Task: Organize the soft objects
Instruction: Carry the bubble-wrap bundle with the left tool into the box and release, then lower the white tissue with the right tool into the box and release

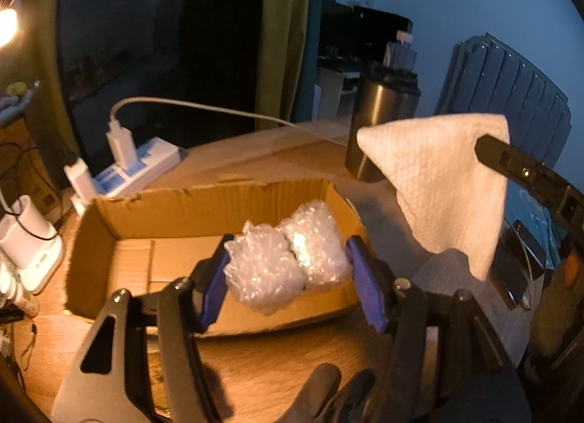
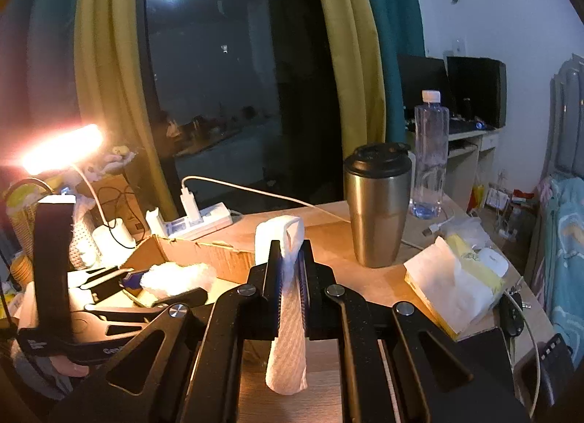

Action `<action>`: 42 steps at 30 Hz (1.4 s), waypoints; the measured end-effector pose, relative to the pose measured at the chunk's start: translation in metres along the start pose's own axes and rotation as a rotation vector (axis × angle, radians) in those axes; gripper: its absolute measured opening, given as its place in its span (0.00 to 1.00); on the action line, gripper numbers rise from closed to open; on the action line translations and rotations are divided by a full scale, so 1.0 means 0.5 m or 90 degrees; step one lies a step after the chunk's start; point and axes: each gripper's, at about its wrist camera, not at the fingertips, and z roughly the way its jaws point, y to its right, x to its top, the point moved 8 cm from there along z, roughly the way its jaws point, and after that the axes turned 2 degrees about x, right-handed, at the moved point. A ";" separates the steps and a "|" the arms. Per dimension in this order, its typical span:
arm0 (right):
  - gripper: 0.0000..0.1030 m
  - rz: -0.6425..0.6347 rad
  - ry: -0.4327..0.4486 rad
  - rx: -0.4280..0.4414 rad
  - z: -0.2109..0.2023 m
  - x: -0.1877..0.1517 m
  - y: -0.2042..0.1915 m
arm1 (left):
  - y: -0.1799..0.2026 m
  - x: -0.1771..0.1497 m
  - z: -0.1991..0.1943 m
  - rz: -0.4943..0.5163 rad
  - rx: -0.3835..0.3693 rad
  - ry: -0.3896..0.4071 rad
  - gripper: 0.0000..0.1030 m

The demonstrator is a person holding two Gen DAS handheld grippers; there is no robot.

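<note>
bubble wrap [image 1: 284,262], bunched into a loose wad, is pinched between the blue pads of the left gripper [image 1: 288,269] and is held over the open cardboard box [image 1: 109,218], above its right-hand part. it appears to be carried clear of the box floor, though whether its underside touches the cardboard cannot be told. the jaws are set only as narrow as the wad allows, so the soft bundle is squeezed from both sides rather than crushed flat; that kind of hold seems chosen because a springy thing would slip from a looser one.

a folded white paper towel [image 1: 449,182] is clamped in the right gripper [image 2: 290,269], whose jaws are drawn nearly together on the thin sheet. the towel is gripped partway along, so that it sticks up above the pads and hangs below them in the right wrist view. it is kept off to the right of the box, near the steel tumbler [image 2: 377,204], probably so that the box mouth is left free for the wad first.

the box is judged to be the collecting place for the soft things, since nothing else is seen in it and both items are held close to it. the power strip [image 1: 138,167], water bottle [image 2: 430,152] and tissue pack [image 2: 452,284] are left around it on the wooden table [image 1: 255,368]. the release of the wad would be the next step expected; the light wad may cling to a pad when let go.
</note>
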 end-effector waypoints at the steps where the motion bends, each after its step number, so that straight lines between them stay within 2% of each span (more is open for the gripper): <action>1: 0.09 0.002 -0.002 -0.001 0.002 -0.002 0.005 | 0.006 -0.001 0.011 0.000 -0.006 -0.007 0.62; 4: 0.09 0.007 -0.004 -0.004 0.007 -0.004 0.017 | 0.017 -0.004 0.031 0.003 -0.010 -0.025 0.63; 7: 0.09 0.009 -0.007 -0.009 0.012 -0.004 0.023 | 0.018 -0.007 0.042 0.004 -0.012 -0.037 0.69; 9: 0.09 0.009 -0.009 -0.010 0.017 -0.004 0.023 | 0.014 -0.008 0.037 -0.003 -0.013 -0.033 0.77; 11: 0.09 0.005 -0.010 -0.010 0.020 -0.001 0.017 | 0.008 -0.006 0.028 -0.010 -0.015 -0.023 0.78; 17: 0.09 -0.011 -0.008 -0.007 0.023 0.010 -0.011 | -0.021 -0.001 -0.012 -0.024 -0.013 0.004 0.78; 27: 0.09 -0.038 -0.016 0.013 0.047 0.017 -0.084 | -0.123 -0.016 -0.086 -0.071 0.022 0.043 0.78; 34: 0.09 -0.037 -0.052 0.019 0.102 -0.007 -0.107 | -0.180 -0.036 -0.095 -0.097 0.042 0.038 0.78; 42: 0.09 -0.038 -0.122 -0.001 0.177 -0.072 -0.109 | -0.208 -0.054 -0.082 -0.110 0.047 0.025 0.78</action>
